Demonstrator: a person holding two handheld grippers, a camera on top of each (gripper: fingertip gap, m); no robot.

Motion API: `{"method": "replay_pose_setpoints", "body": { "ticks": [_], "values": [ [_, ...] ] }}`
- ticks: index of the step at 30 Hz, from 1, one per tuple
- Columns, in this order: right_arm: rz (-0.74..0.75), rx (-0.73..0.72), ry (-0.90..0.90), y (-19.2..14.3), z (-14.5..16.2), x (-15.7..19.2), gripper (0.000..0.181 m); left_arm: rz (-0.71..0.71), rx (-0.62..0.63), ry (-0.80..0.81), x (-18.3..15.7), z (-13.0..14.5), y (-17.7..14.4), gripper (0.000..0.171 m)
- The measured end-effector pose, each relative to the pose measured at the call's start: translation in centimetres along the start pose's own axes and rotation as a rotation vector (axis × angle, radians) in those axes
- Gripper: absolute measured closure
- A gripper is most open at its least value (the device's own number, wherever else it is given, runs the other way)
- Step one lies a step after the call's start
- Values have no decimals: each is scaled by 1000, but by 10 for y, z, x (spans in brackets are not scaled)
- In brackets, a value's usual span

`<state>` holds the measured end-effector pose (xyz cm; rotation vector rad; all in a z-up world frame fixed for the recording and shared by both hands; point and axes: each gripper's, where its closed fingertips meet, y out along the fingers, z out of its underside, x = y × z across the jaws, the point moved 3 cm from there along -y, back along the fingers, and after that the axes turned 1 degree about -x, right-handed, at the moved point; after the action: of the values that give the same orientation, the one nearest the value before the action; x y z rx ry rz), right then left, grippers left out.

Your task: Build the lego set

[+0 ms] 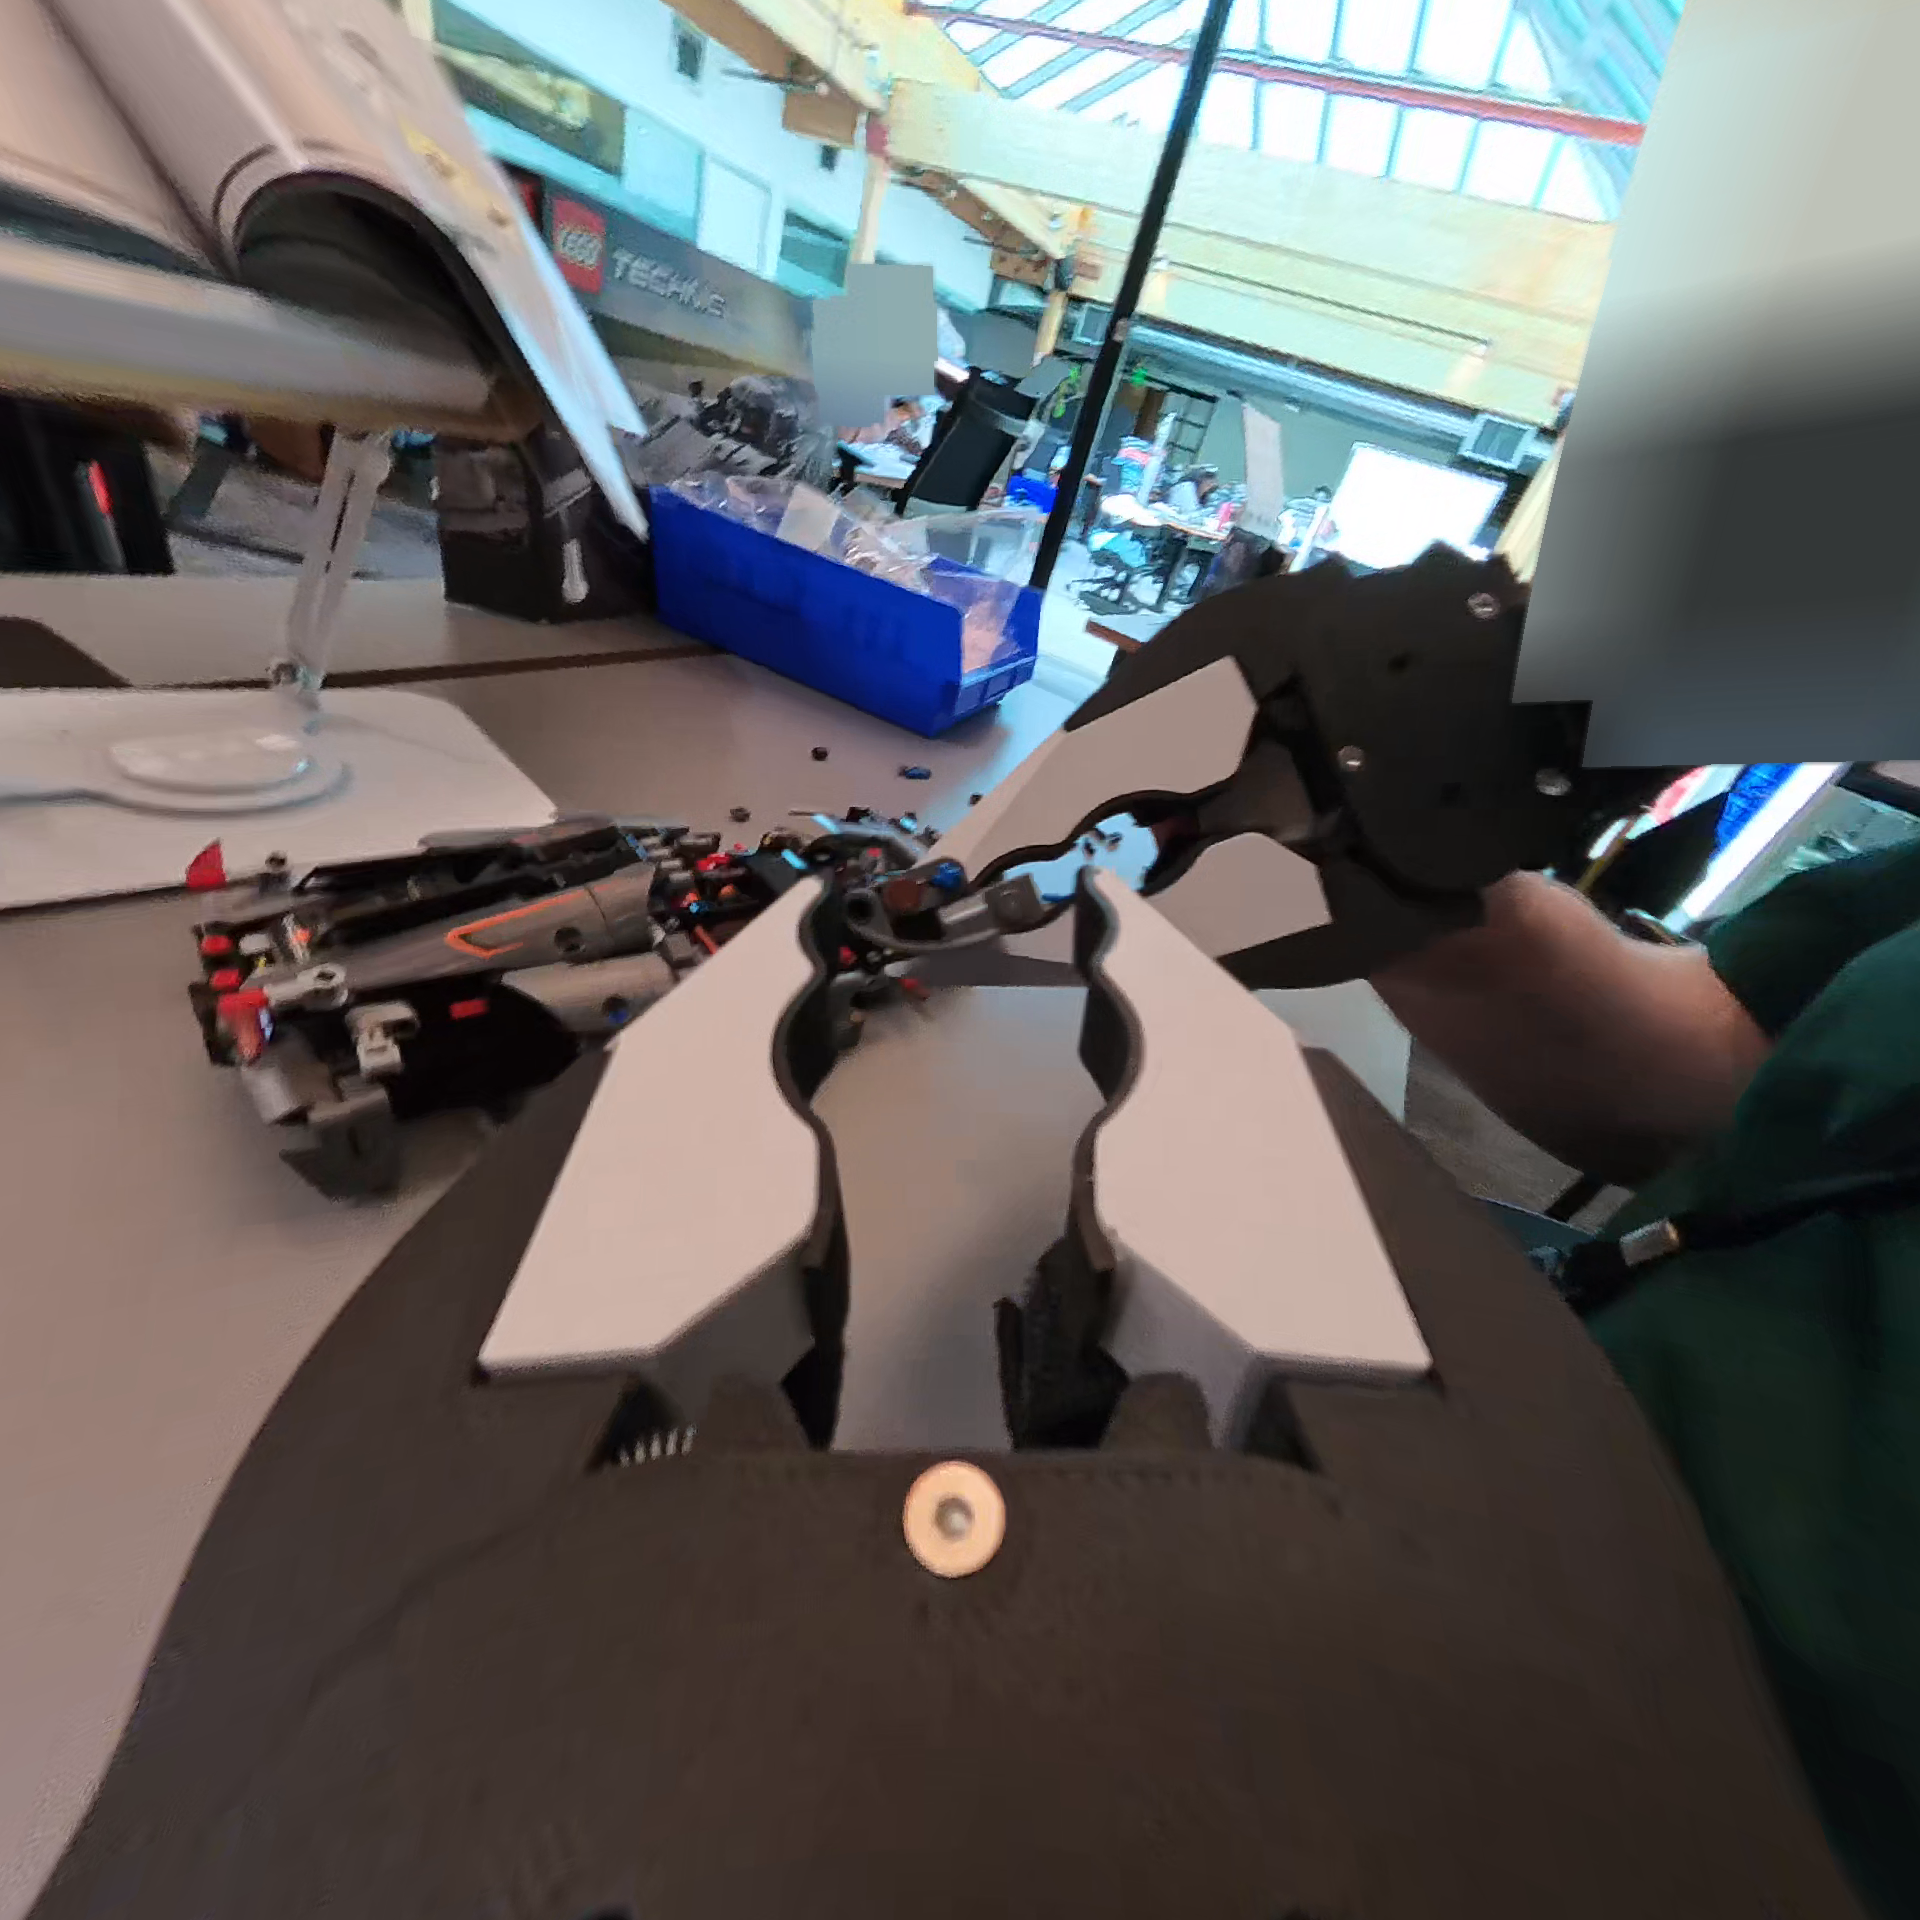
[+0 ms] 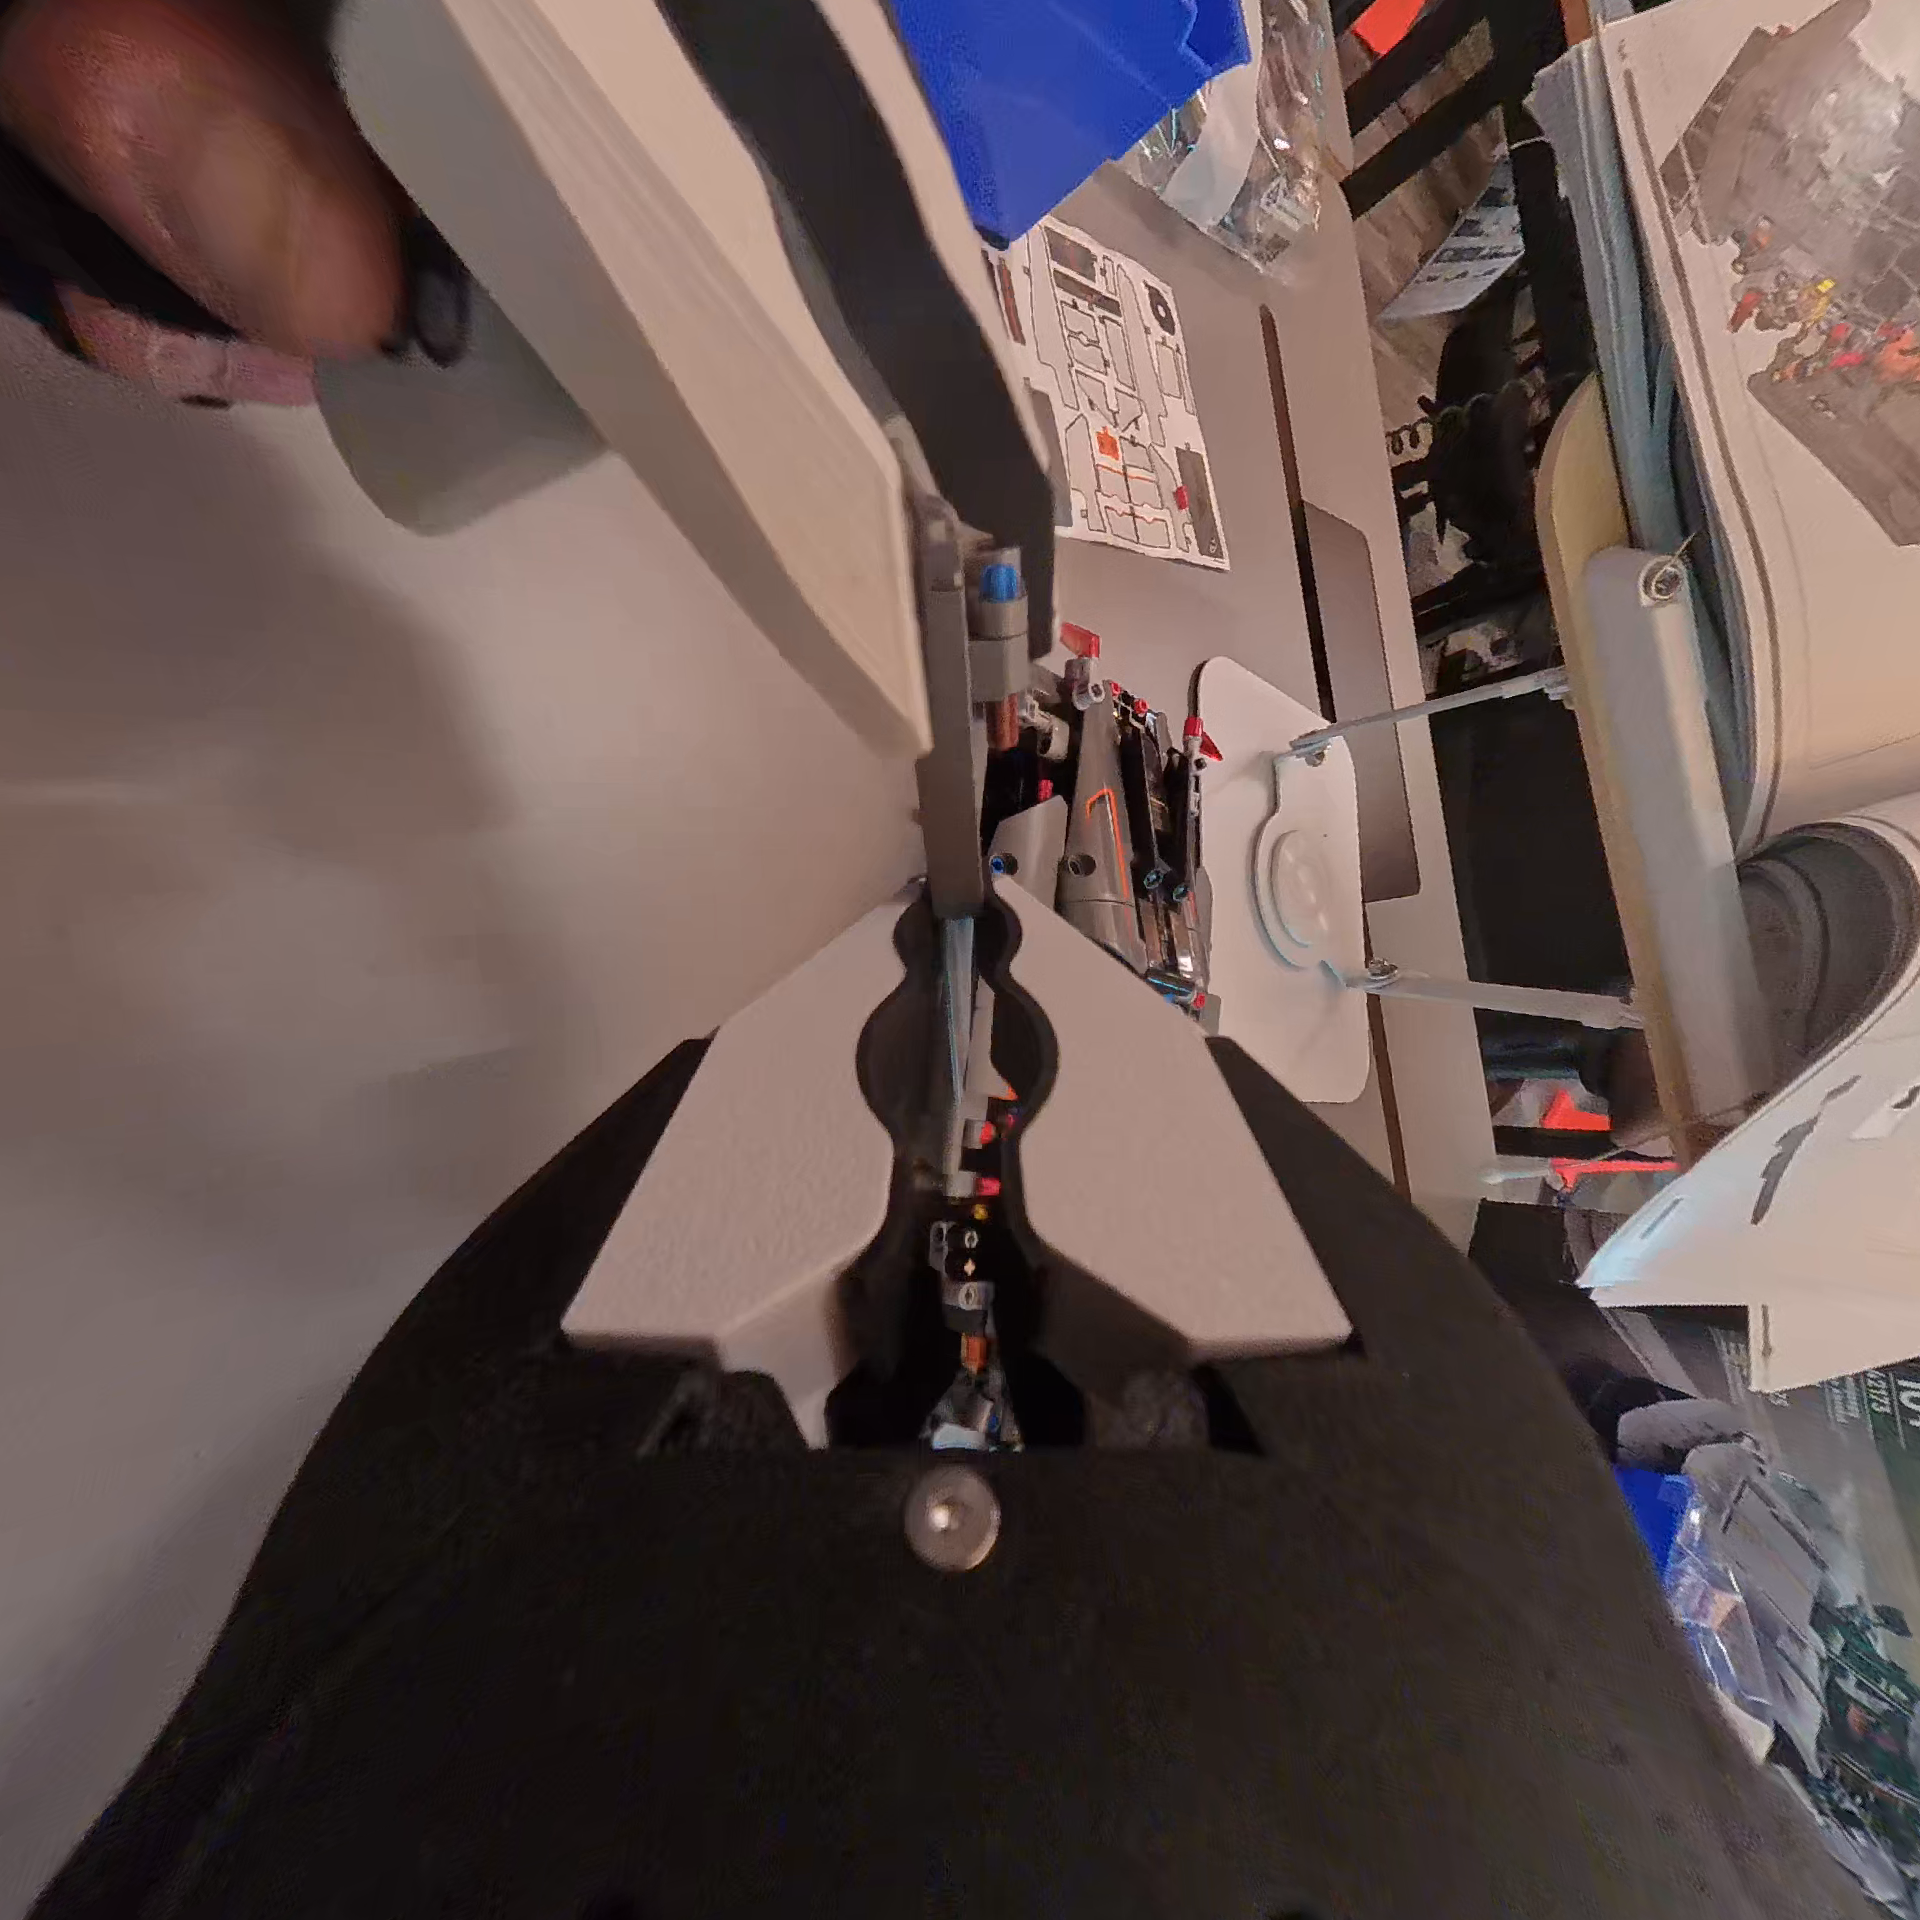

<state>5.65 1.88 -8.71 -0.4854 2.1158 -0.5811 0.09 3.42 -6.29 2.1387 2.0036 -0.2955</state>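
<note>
A dark grey Lego car model [image 1: 436,966] with orange and red details lies on the pale table; it also shows in the right wrist view [image 2: 1122,831]. My right gripper [image 2: 958,904] is shut on a small grey beam assembly [image 2: 956,769] with a blue pin [image 2: 997,584]. In the left wrist view the right gripper [image 1: 987,878] comes in from the right and holds that assembly [image 1: 997,904] between my left fingers. My left gripper [image 1: 951,894] is open around it, just right of the car. One left finger [image 2: 675,364] lies against the beam.
A blue bin [image 1: 831,613] with plastic bags stands behind. An open instruction book [image 1: 312,208] rests on a clear stand [image 1: 229,758] at the left. Loose small pieces [image 1: 831,769] lie beyond the car. A sticker sheet [image 2: 1122,395] lies on the table. A green sleeve [image 1: 1818,1039] is at the right.
</note>
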Motion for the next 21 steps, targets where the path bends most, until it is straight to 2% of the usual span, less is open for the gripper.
{"method": "replay_pose_setpoints", "body": {
  "ticks": [1,6,16,21],
  "values": [
    [9,-2,-1,2,-1,1,178,-19,1,-13,3,2,0,135],
    [69,-37,-25,2,-10,0,177,13,-70,-60,5,-4,-7,135],
    [105,-169,-39,-13,-25,-1,176,161,-192,-259,9,-10,-17,135],
    [19,-125,34,1,-19,2,181,77,-172,-280,27,-3,-17,135]
  ]
}}
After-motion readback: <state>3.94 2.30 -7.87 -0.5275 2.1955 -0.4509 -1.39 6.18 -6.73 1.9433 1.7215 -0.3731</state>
